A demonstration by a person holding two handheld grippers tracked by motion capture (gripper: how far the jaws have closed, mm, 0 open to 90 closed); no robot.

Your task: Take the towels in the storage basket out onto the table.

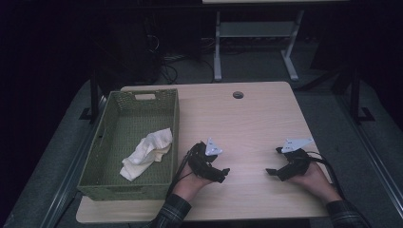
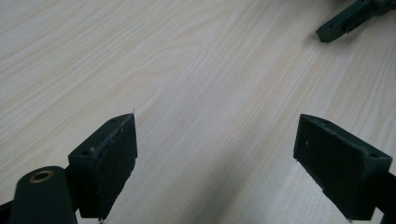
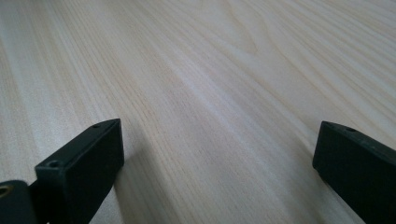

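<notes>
A crumpled white cloth (image 1: 146,152) lies inside a green woven basket (image 1: 114,137) at the table's left side. My left gripper (image 1: 222,174) rests low over the wood just right of the basket, pointing right; its jaws stand wide apart (image 2: 215,158) with bare tabletop between them. My right gripper (image 1: 272,168) sits near the table's right front, pointing left toward the other, and it is open too (image 3: 217,158) with nothing held. In the left gripper view one jaw of the right gripper (image 2: 348,18) shows at the top right.
The light wooden table (image 1: 247,123) has a round cable hole (image 1: 238,95) near its far edge. Beyond it stand a white desk frame (image 1: 256,42) and tangled cables on dark floor. Metal rails run along both sides of the table.
</notes>
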